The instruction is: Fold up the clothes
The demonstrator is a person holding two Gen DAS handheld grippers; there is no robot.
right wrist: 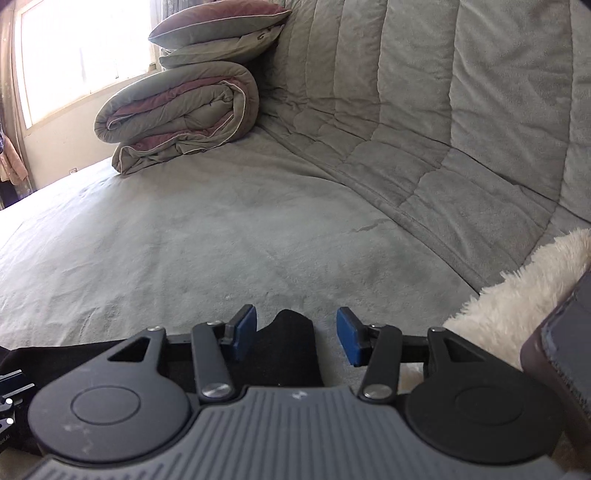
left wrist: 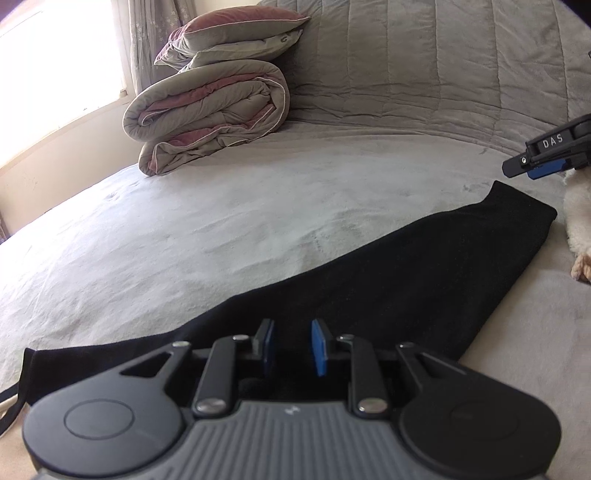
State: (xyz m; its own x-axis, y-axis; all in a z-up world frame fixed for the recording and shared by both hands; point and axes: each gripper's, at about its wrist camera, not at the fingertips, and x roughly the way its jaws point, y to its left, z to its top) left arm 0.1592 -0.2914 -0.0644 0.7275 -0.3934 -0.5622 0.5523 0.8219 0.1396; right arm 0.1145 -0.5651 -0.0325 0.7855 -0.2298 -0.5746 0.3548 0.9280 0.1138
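A black garment lies flat on the grey bed as a long strip running from lower left to upper right. My left gripper hovers over its near edge, open, with nothing between the blue pads. In the right wrist view a corner of the black garment pokes up between the fingers of my right gripper, which is open wide and not touching it. The right gripper also shows at the right edge of the left wrist view, beyond the garment's far end.
A folded grey and pink duvet with a pillow on top sits at the far left by the window. A fluffy cream item lies at the right. A quilted grey cover rises behind the bed.
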